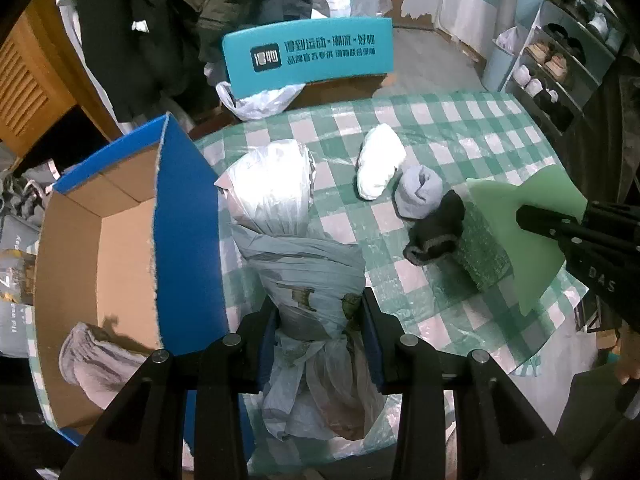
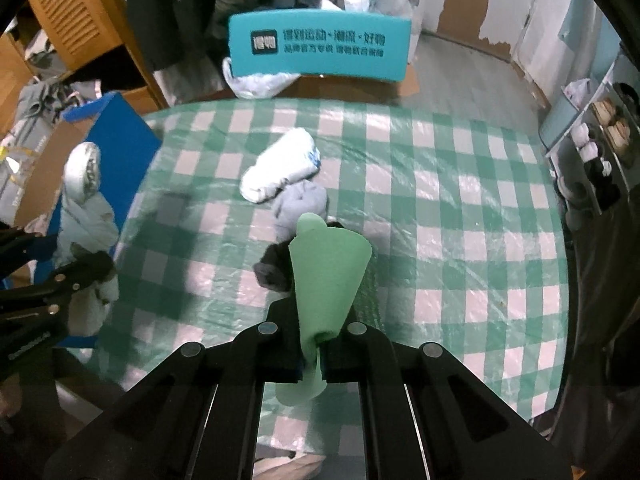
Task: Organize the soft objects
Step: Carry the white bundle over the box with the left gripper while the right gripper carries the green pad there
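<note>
Left claw point(image 1: 320, 340) gripping plastic bag point(image 1: 304, 272), box point(image 1: 80, 240) perhaps holding socks point(image 1: 96, 364)

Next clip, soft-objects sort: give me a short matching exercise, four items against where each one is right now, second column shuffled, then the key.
Items
1. tied plastic bag bundle
2. green foam sheet
3. white sock roll
4. grey sock

Places
A. lying free on the checked tablecloth
B. on the floor of the cardboard box
C. pinched between the fingers of the right gripper
D. clamped between the fingers of the left gripper

Pairs: 1-D, 2-C, 3-A, 4-B
</note>
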`<state>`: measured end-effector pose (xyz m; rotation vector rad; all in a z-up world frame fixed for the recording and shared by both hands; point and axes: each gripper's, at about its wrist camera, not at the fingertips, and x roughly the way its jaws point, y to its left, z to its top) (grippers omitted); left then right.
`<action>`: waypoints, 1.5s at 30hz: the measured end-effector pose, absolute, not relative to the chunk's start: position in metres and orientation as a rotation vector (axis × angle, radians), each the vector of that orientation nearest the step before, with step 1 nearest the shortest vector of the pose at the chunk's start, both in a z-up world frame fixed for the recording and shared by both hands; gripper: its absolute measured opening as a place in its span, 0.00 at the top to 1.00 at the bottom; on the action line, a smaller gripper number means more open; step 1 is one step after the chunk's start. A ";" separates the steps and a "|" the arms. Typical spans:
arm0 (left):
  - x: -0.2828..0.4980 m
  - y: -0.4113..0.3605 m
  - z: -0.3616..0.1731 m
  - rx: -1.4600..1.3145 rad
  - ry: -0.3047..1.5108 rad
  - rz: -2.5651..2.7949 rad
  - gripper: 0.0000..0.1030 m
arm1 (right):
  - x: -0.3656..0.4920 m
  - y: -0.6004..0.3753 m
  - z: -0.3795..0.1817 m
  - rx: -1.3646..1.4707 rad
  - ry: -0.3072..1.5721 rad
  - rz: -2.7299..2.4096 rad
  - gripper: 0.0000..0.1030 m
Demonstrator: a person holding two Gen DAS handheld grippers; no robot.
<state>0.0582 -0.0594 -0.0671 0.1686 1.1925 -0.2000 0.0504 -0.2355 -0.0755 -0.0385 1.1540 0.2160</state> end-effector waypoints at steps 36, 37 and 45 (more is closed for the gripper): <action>0.037 -0.010 0.002 0.183 1.022 -0.086 0.63 | 0.037 -0.146 0.007 -0.103 0.998 0.386 0.96; 0.036 -0.007 0.002 0.180 1.019 -0.083 0.63 | 0.036 -0.143 0.008 -0.105 0.995 0.392 0.96; 0.033 0.020 0.005 0.163 1.012 -0.041 0.63 | 0.039 -0.105 0.017 -0.136 0.976 0.446 0.96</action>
